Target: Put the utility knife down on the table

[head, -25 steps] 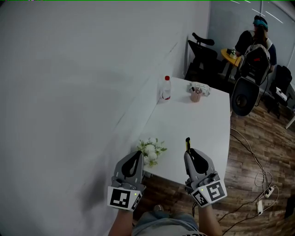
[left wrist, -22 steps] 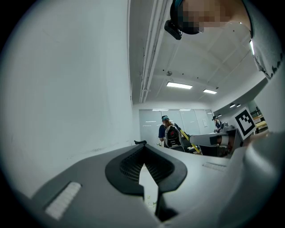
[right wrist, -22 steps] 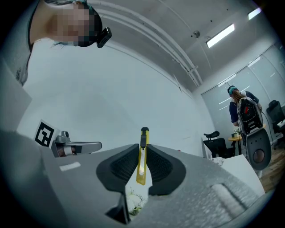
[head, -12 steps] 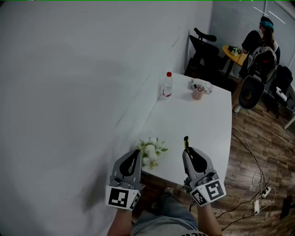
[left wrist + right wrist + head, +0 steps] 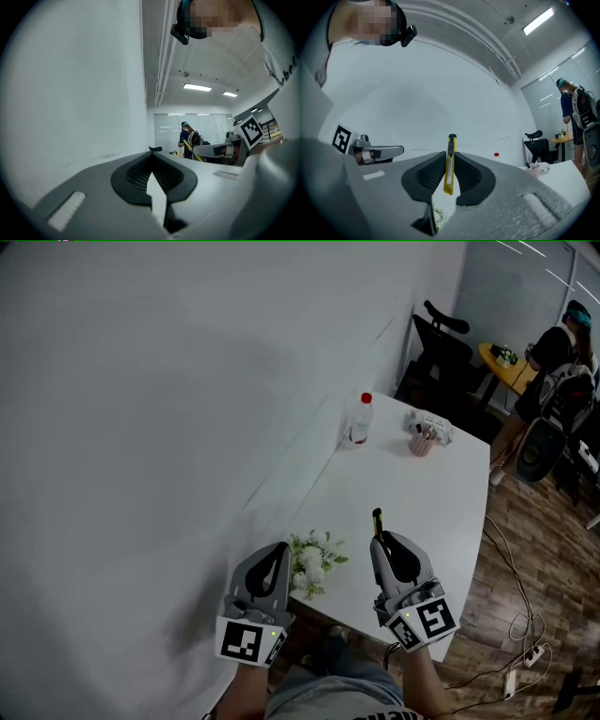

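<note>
My right gripper (image 5: 383, 540) is shut on a yellow utility knife (image 5: 450, 161) with a black slider. The knife (image 5: 378, 522) sticks out past the jaw tips, above the near end of the white table (image 5: 427, 502). In the right gripper view the knife stands upright, clamped between the two dark pads. My left gripper (image 5: 278, 554) is shut with nothing in it, held off the table's near left corner, beside the flowers (image 5: 312, 562). In the left gripper view its jaws (image 5: 153, 169) meet with nothing between them.
A clear bottle with a red cap (image 5: 359, 420) and a cup of pens (image 5: 423, 441) stand at the table's far end. A white wall runs along the left. Office chairs (image 5: 542, 448), a person (image 5: 561, 352), and floor cables (image 5: 518, 615) lie to the right.
The head view has swung left, so the table sits further right in the frame. Both grippers keep their pose, and the knife stays clamped in the right one.
</note>
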Action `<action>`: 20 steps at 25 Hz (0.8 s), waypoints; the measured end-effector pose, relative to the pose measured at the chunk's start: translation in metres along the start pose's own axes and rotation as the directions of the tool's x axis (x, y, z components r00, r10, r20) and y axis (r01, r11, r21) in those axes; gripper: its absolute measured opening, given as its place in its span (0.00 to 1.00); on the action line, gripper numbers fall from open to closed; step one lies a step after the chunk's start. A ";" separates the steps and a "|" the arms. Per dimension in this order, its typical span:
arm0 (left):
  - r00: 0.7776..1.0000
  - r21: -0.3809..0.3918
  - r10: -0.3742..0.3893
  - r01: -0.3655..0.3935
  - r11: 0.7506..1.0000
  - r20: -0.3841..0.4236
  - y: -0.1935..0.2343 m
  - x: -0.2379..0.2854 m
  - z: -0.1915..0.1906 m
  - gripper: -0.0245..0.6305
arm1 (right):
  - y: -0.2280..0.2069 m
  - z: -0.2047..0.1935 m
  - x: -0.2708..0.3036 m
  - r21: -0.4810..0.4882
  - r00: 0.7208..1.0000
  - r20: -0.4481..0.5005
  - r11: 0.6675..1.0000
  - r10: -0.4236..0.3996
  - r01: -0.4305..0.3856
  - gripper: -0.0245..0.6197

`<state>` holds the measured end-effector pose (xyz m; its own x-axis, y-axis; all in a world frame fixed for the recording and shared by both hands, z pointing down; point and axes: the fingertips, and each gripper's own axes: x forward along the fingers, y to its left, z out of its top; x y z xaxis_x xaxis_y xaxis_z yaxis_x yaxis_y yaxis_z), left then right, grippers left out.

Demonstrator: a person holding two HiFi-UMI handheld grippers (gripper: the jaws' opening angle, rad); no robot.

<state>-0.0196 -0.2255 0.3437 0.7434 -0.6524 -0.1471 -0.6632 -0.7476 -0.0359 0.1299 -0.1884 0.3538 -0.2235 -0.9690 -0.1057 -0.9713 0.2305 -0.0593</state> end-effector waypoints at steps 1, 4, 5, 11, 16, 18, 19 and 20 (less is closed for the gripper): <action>1.000 0.001 0.005 -0.005 1.000 -0.002 0.000 0.002 -0.001 0.06 | -0.003 -0.002 0.005 0.007 1.000 -0.010 1.000 0.006 -0.006 0.12; 1.000 0.004 0.020 -0.019 1.000 -0.007 0.002 0.007 -0.003 0.06 | -0.014 -0.012 0.019 0.037 0.999 -0.046 0.999 0.025 -0.023 0.12; 1.000 0.005 0.025 -0.025 1.000 -0.008 0.003 0.008 -0.003 0.06 | -0.017 -0.017 0.023 0.046 0.998 -0.060 0.999 0.032 -0.029 0.12; 0.998 0.005 0.052 -0.052 0.999 -0.023 0.006 0.013 -0.011 0.06 | -0.033 -0.058 0.047 0.065 0.980 -0.188 0.996 0.067 -0.056 0.12; 0.997 0.007 0.068 -0.068 0.998 -0.042 0.007 0.015 -0.017 0.06 | -0.039 -0.093 0.056 0.092 0.953 -0.286 0.993 0.095 -0.071 0.12; 0.996 0.004 0.076 -0.076 0.997 -0.048 0.007 0.015 -0.019 0.06 | -0.040 -0.106 0.060 0.100 0.941 -0.321 0.992 0.107 -0.079 0.12; 0.996 0.003 0.079 -0.079 0.997 -0.047 0.007 0.016 -0.020 0.06 | -0.041 -0.112 0.062 0.101 0.935 -0.337 0.991 0.113 -0.083 0.12; 0.996 0.002 0.081 -0.081 0.997 -0.045 0.007 0.016 -0.020 0.06 | -0.042 -0.118 0.065 0.103 0.928 -0.352 0.991 0.119 -0.088 0.12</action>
<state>-0.0104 -0.2436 0.3608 0.6903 -0.7159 -0.1046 -0.7215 -0.6919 -0.0261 0.1466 -0.2711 0.4663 -0.3521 -0.9035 0.2444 -0.9342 0.3231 -0.1514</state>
